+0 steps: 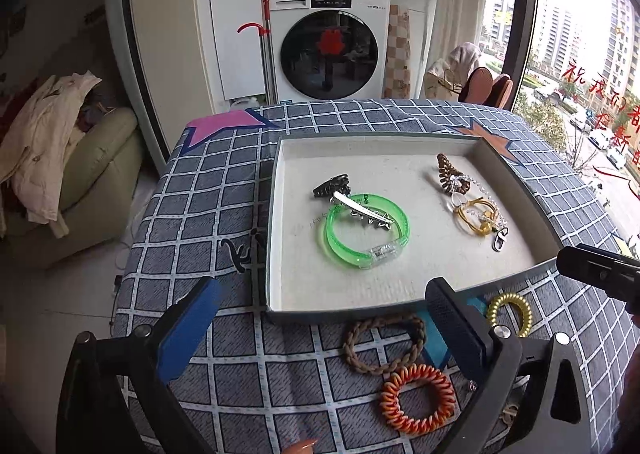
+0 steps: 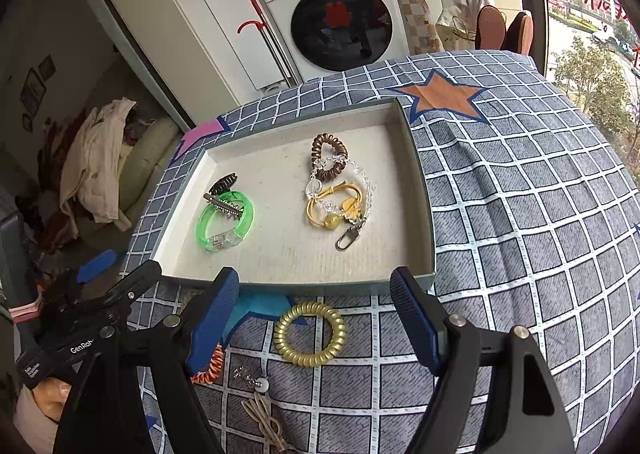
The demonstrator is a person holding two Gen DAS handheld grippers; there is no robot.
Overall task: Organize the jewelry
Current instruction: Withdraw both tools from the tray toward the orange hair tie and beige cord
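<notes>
Left gripper point(image 1: 320, 318): jaws stand wide apart at the bottom of the left wrist view, nothing between the pads; it hangs over the checked cloth just in front of the tray's near wall.
Right gripper point(image 2: 314, 314): jaws spread wide at the bottom of the right wrist view, pads touching nothing; the gold coil tie lies on the cloth below the gap.
Tray point(image 1: 276, 214): shallow box with pale lining, centre of both views, resting on the checked cloth point(image 1: 208, 190).
Tray, left part: green bangle point(image 1: 366, 234) lying flat, a silver star clip point(image 1: 360, 210) across its rim, a dark claw clip point(image 1: 332, 186) touching it at the far side.
Tray, right part: brown coil tie point(image 2: 326, 158), a clear bead chain point(image 2: 360, 182) and a yellow cord bracelet point(image 2: 336, 206) piled together, with a metal clasp point(image 2: 347, 238) at the near end.
Gold coil tie point(image 2: 310, 334): outside the tray, on the cloth just below its near wall, lower centre of the right wrist view.
Braided brown band point(image 1: 384, 342): on the cloth, lower centre of the left wrist view, just outside the tray.
Orange coil tie point(image 1: 416, 398): on the cloth below the braided band, nearly touching it.
Small charm and beige cord point(image 2: 260, 406): on the cloth at the bottom of the right wrist view.
Background: washing machine point(image 1: 328, 50) at upper centre, window point(image 1: 580, 54) at upper right.
</notes>
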